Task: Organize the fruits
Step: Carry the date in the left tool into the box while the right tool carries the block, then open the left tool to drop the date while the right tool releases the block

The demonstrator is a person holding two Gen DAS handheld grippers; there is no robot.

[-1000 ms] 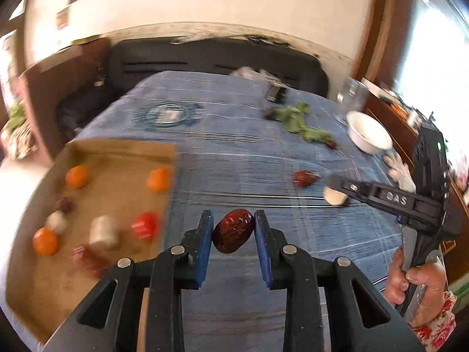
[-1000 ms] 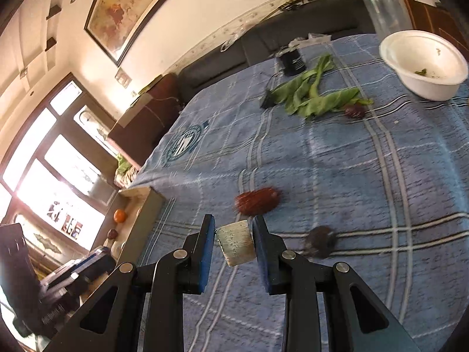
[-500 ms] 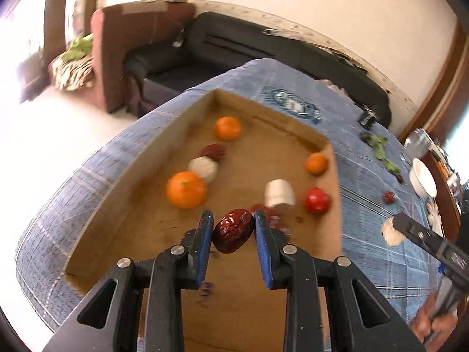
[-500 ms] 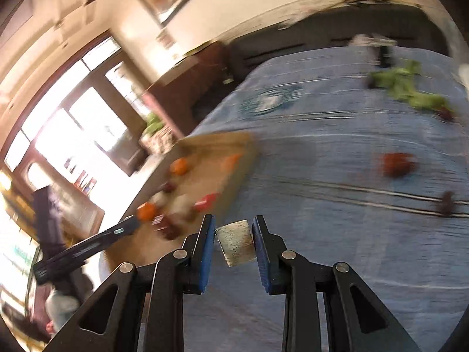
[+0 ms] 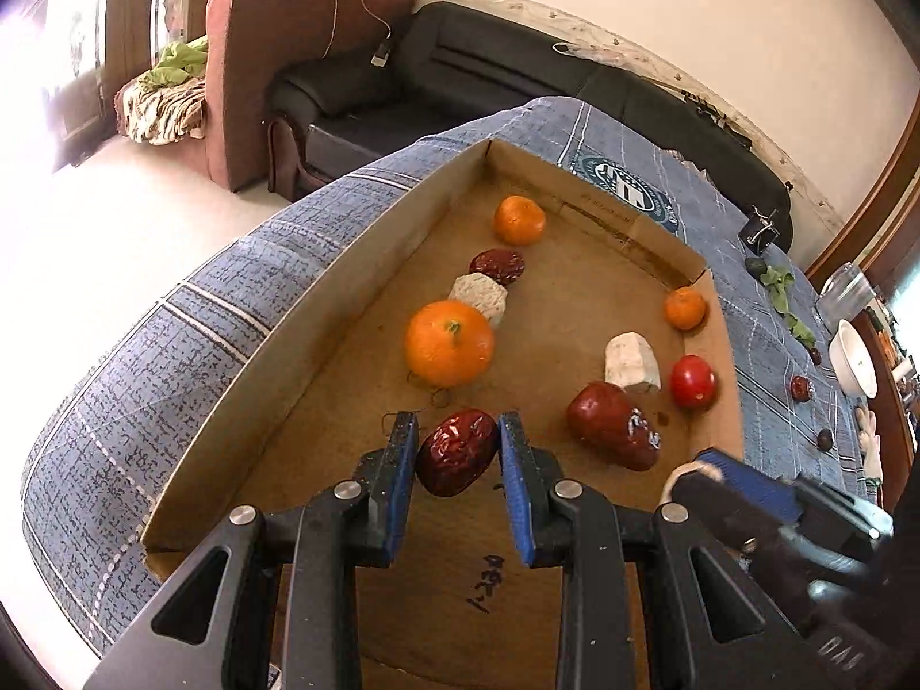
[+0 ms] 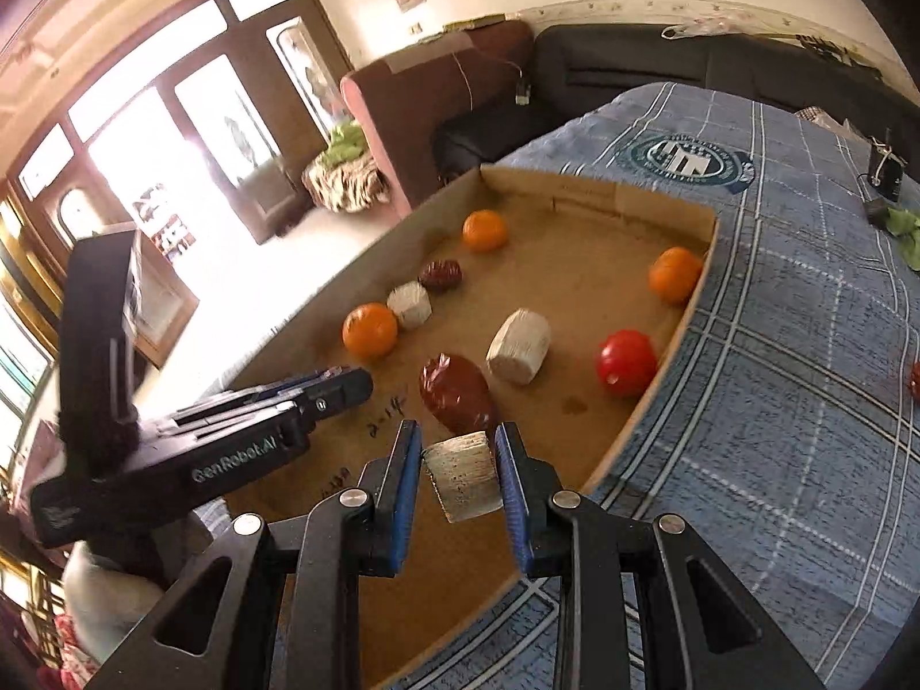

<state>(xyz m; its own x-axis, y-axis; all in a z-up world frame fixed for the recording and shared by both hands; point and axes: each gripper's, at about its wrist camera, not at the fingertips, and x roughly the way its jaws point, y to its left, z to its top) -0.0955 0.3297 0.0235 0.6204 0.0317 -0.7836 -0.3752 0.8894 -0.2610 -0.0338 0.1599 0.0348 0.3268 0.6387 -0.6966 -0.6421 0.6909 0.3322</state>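
Tilting rightward, date (image 5: 457, 452) pinched in left tongs (image 5: 458, 448).

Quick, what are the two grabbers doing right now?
Left gripper: shut on a wrinkly red date, over the cardboard tray.
Right gripper: shut on a pale fruit chunk, over the same tray.

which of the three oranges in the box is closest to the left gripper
The largest-looking orange, stem up, just beyond the left gripper and touching a pale chunk. The other two oranges sit farther back, near the box's far wall and corner.
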